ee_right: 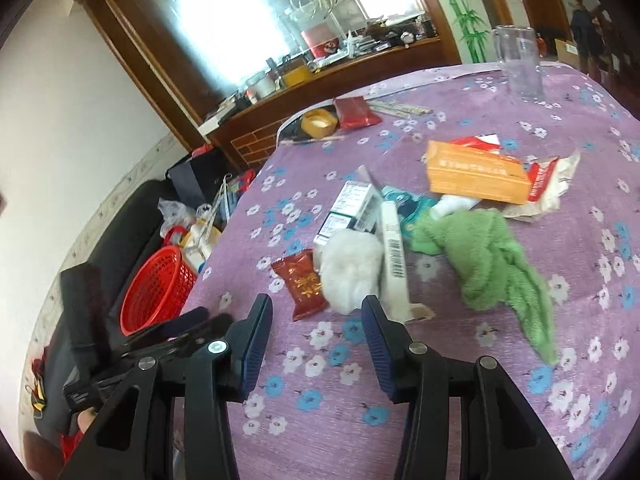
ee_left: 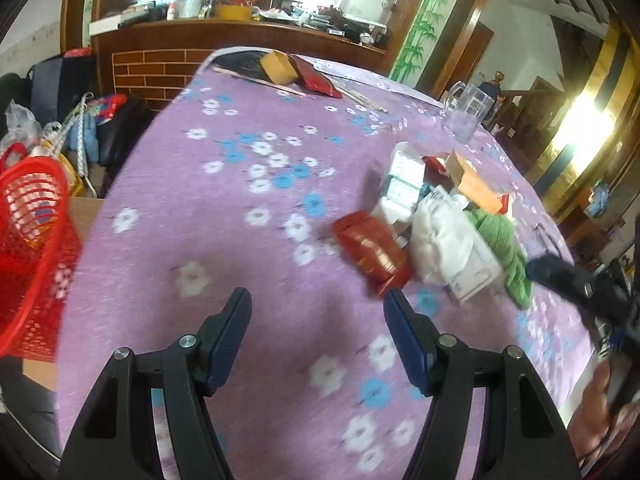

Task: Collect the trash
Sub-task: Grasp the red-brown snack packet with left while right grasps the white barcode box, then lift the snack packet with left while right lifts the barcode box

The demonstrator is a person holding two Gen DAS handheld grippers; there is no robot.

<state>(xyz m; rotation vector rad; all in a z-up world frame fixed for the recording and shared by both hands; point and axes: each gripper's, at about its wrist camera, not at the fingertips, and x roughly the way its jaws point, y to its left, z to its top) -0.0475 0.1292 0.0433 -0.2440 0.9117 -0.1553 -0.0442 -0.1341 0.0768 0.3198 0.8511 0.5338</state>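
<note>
One crinkled red foil packet [ee_right: 304, 285], flat.

Two wrist fisheyes, each close above the tabletop [ee_left: 240, 200], angled downward along its tool; shared: central litter pile [ee_right: 372, 240], red basket [ee_left: 32, 240].

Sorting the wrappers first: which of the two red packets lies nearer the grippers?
The red packet with gold print, beside the white wad in the near pile. The other red packet lies at the table's far edge, next to the yellow tape roll.
</note>
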